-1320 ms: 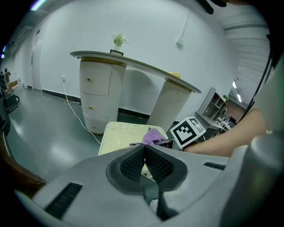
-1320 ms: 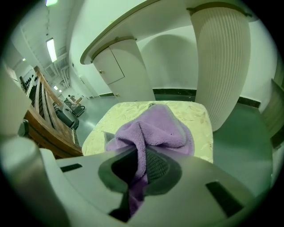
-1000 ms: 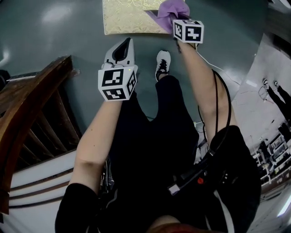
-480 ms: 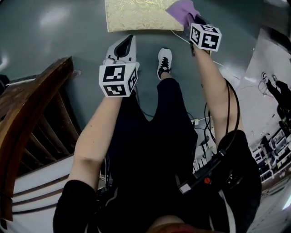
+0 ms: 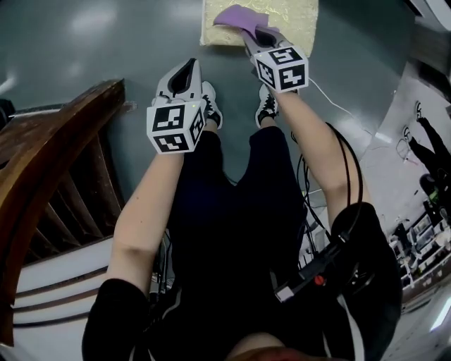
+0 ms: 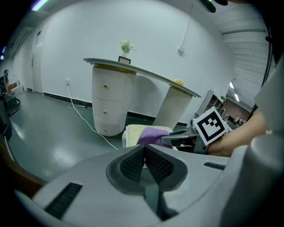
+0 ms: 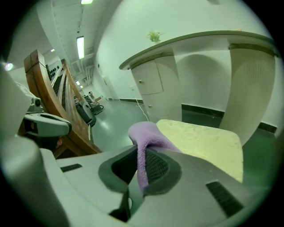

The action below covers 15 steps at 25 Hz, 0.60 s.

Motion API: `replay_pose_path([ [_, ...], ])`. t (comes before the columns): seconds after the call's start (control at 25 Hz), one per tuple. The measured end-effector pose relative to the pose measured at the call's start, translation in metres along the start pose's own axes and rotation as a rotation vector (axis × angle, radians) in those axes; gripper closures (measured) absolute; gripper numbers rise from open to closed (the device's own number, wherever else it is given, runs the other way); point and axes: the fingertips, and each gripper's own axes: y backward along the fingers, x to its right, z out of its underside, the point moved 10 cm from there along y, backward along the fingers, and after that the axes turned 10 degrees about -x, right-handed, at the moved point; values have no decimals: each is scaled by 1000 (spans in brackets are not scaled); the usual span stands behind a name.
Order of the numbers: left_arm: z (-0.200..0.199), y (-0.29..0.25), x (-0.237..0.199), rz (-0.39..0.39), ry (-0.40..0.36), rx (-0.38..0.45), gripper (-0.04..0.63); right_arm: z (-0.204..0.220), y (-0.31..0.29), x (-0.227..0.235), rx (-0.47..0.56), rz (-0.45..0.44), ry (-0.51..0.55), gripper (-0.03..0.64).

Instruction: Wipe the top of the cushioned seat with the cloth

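Cloth held at the near edge of the seat by the right gripper.
Right gripper (image 5: 252, 34), upper centre of the head view, has its jaws clamped on a fold of the purple cloth (image 5: 237, 15), which overlaps the near left part of the cream cushioned seat (image 5: 299, 20) at the top edge; whether cloth touches cushion cannot be told. The seat lies straight ahead of this gripper, its long side running left to right, so the wipe likely calls for a push forward and rightward. Left gripper (image 5: 184, 76), centre left and farther from the seat, has its jaws together on nothing. No brand or legible writing appears, only square black-and-white markers on the cubes (image 5: 282, 67).
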Motion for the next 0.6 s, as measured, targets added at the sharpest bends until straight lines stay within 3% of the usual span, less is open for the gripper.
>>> replay_pose_path([
  [0.16,14,17,-38,-45,44,7,591,-22,-44,-49,-8,-71,21,594],
  [0.36,36,34,-70,-94,115,15,591,-19,-110,-83,-109,-133,26,594],
  [0.6,69,48,-80,-125,185,-3,591,4,-144,-78,-240,-83,-16,594],
])
